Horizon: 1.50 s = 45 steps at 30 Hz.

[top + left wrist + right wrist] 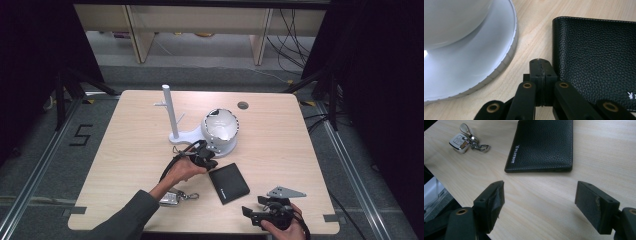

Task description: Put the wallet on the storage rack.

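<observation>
A black leather wallet [229, 183] [596, 55] [544, 143] lies flat on the wooden table [135, 145], in front of a white bowl-shaped object [220, 131] [461, 40]. My left gripper [209, 161] [541, 68] hovers low between the white object's base and the wallet's far edge, its jaws pressed together with nothing between them. Near the table's front right edge my right gripper [254, 215] [540, 202] is held still, jaws wide apart and empty, pointing toward the wallet. A silver key fob with a clip [175, 197] [465, 142] rests left of the wallet.
A white stand with an upright post [170, 112] sits behind the bowl-shaped object, joined to its base. A dark round grommet [243, 105] marks the table's far side. The person's left forearm [135, 210] reaches in from the bottom.
</observation>
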Motion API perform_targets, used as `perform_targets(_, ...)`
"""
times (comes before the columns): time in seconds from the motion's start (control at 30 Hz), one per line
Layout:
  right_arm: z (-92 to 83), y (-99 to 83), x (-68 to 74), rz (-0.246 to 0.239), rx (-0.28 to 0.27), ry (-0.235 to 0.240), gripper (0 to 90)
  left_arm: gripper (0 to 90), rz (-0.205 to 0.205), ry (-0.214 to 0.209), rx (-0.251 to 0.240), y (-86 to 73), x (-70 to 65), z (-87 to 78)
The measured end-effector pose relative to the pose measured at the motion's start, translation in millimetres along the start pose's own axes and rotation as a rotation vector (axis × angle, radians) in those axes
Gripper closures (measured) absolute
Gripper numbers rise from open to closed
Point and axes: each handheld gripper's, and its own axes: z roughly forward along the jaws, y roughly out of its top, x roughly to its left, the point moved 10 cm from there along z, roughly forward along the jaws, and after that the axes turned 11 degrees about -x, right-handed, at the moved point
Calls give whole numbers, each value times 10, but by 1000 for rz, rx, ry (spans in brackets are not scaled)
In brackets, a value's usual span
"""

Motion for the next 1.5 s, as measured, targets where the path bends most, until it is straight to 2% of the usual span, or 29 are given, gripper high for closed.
perform_targets(0.17, 9, -12, 2, 12, 6, 1, 246, 894, 15, -12, 15, -28, -40, 40)
perform_targets(0.2, 10, -21, 31, 42, 10, 7, 246, 894, 22, -9, 17, -27, -46, 41)
perform_targets(0.27, 12, -27, 42, 57, 16, 14, 246, 894, 28, -13, 19, -31, -58, 34)
perform_targets(0.3, 23, -19, 11, 32, 8, 16, 246, 893, 28, -13, 19, -31, -58, 34)
perform_targets(0.37, 24, -19, 8, 37, 9, 8, 246, 893, 26, -17, 23, -40, -75, 23)
perform_targets(0.43, 38, -13, 11, 42, 8, 20, 246, 893, 27, -20, 25, -49, -94, 16)
perform_targets(0.5, 61, 2, -21, 54, 10, 11, 247, 893, 33, -31, 32, -72, -142, 0)
perform_targets(0.53, 61, -1, 7, 84, 22, 17, 247, 893, 29, -33, 32, -79, -159, -7)
perform_targets(0.57, 61, -1, 7, 84, 22, 17, 247, 893, 29, -33, 32, -79, -159, -7)
perform_targets(0.6, 96, 10, -55, 53, 27, 7, 248, 893, 49, -40, 46, -103, -176, -33)
perform_targets(0.7, 116, 37, -82, 58, 27, 4, 250, 892, 38, -46, 29, -104, -224, -38)
perform_targets(0.73, 126, 46, -81, 96, 36, -8, 250, 892, 39, -53, 18, -103, -247, -42)
perform_targets(0.8, 149, 58, -81, 108, 26, 4, 251, 892, 54, -66, 28, -132, -288, -67)
perform_targets(0.83, 152, 49, -95, 123, 49, -6, 253, 891, 54, -64, 24, -134, -301, -72)
perform_targets(1.1, 246, 102, -169, 136, 41, -7, 263, 889, 67, -119, 20, -164, -493, -149)
perform_targets(1.13, 248, 99, -178, 164, 45, -11, 264, 888, 63, -126, 21, -173, -543, -165)
perform_targets(1.23, 251, 110, -215, 170, 36, -21, 267, 886, 63, -133, 20, -177, -592, -174)
perform_targets(1.27, 256, 137, -206, 199, 10, -10, 273, 886, 61, -150, 14, -175, -641, -184)
perform_targets(1.43, 258, 158, -265, 218, 3, -13, 292, 884, 60, -174, 16, -193, -742, -202)
perform_targets(1.47, 265, 161, -262, 243, 6, -11, 295, 884, 69, -183, 17, -199, -779, -210)
perform_targets(1.5, 265, 161, -262, 243, 6, -11, 295, 883, 69, -183, 17, -199, -779, -210)
